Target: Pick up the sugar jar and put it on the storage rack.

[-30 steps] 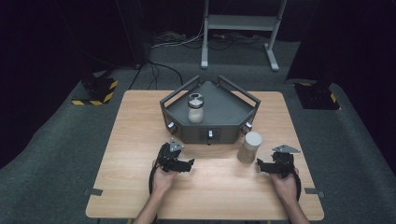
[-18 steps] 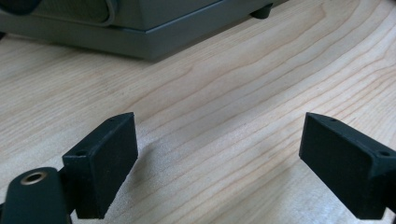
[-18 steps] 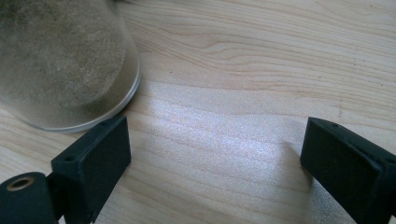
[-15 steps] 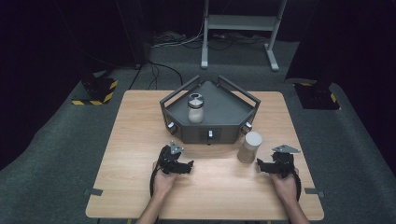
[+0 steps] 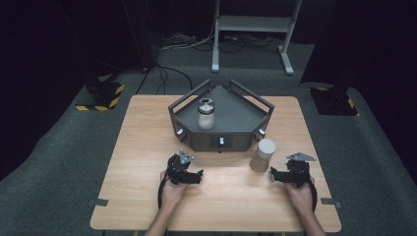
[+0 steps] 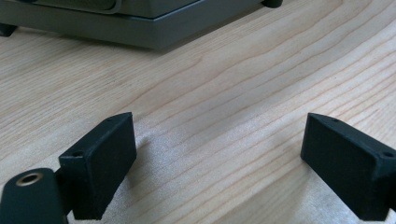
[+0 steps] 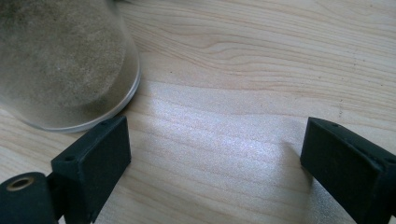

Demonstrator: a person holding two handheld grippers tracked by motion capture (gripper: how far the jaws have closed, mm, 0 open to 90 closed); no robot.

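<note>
— Jaws first: how do we stand?

— Both pairs are spread with only bare wood between them. On our left gripper the jaws have just been opening a little further, with nothing in the gap; our right gripper is released as well.

— And the count, biggest down?

— One wooden table, one grey tray with rails, two jars, two grippers. The capped jar stands on the tray, well beyond both pairs of jaws. The pale canister stands on the table just ahead of our right jaws and towards their left; in the right gripper view its sandy filling sits just past the left jaw, close by it, though we cannot tell whether they touch.

— Room to move?

— Between our two grippers we have an open stretch of tabletop. The tray's front wall lies near, ahead of our left jaws. Our right hand is near the table's right edge; both hands sit close to the near edge.

— What differs from a second ago?

— Barely anything: our left gripper has shifted slightly, while the right one, the jars and the tray sit as they did.
</note>
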